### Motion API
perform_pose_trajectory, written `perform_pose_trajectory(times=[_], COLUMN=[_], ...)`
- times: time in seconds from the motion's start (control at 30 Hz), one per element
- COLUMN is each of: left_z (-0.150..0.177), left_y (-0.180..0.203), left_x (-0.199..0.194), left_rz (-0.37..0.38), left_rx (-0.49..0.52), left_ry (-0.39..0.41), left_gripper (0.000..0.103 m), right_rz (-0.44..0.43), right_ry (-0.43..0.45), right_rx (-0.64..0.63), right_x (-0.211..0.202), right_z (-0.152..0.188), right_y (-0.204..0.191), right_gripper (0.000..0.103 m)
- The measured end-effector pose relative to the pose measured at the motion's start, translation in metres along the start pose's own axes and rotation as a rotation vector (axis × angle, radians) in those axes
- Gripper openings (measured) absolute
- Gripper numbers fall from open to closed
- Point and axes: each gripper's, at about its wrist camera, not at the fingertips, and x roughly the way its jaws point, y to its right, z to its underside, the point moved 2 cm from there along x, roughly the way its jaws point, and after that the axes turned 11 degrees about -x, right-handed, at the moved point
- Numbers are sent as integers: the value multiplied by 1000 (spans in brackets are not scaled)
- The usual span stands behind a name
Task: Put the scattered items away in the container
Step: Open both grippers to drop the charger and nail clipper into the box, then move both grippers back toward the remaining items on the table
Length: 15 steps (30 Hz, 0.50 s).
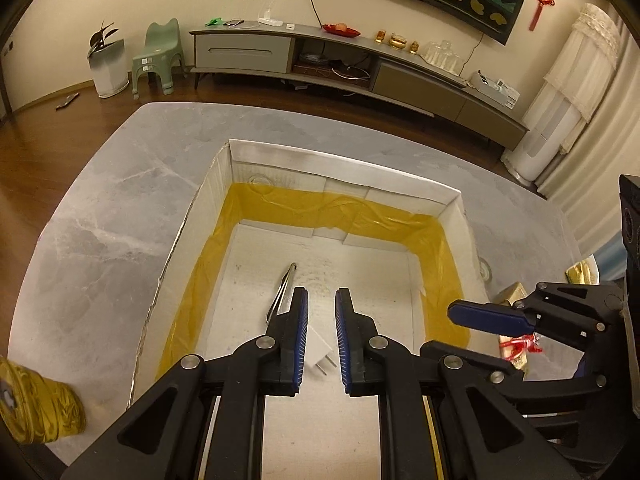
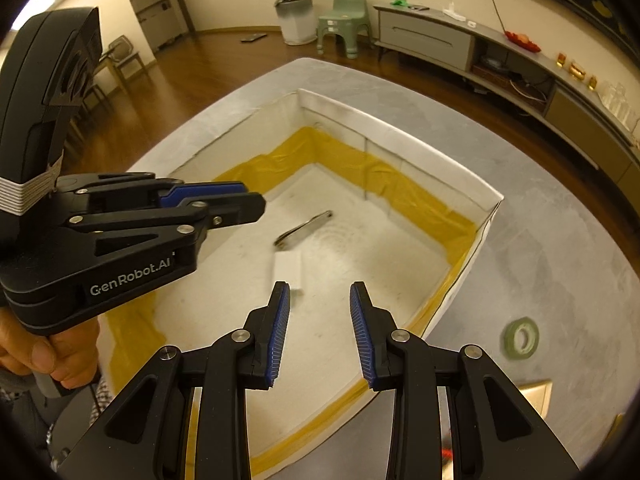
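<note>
A white cardboard box (image 1: 344,160) lined with yellow tape sits on the grey marble table (image 1: 120,200). On its floor lie metal tweezers (image 1: 282,292) and a white charger plug (image 1: 318,354). My left gripper (image 1: 322,304) hangs open over the box, directly above the plug, holding nothing. My right gripper (image 2: 320,290) is also open and empty above the near part of the box (image 2: 400,132), with the plug (image 2: 288,270) and tweezers (image 2: 304,226) ahead of it. A green tape roll (image 2: 520,338) lies on the table outside the box.
A gold box (image 1: 512,294) with a red tassel (image 1: 520,346) lies right of the container, beside my right gripper (image 1: 438,330). A gold foil roll (image 1: 40,404) sits at the table's near left. A hand (image 2: 44,356) holds the left gripper (image 2: 256,198). A TV cabinet (image 1: 360,60) lines the far wall.
</note>
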Motion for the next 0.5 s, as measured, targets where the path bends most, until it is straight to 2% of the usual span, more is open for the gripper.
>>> perform_pose_trajectory(times=[0.5], left_z=[35], left_y=[13], left_x=[-41], left_rz=[-18], left_rx=[31], left_ry=[33], left_gripper=[15], right_rz=[-53], right_ry=[53], right_rx=[-9], right_x=[-40], right_z=[26], right_y=[-33], right_gripper=[34])
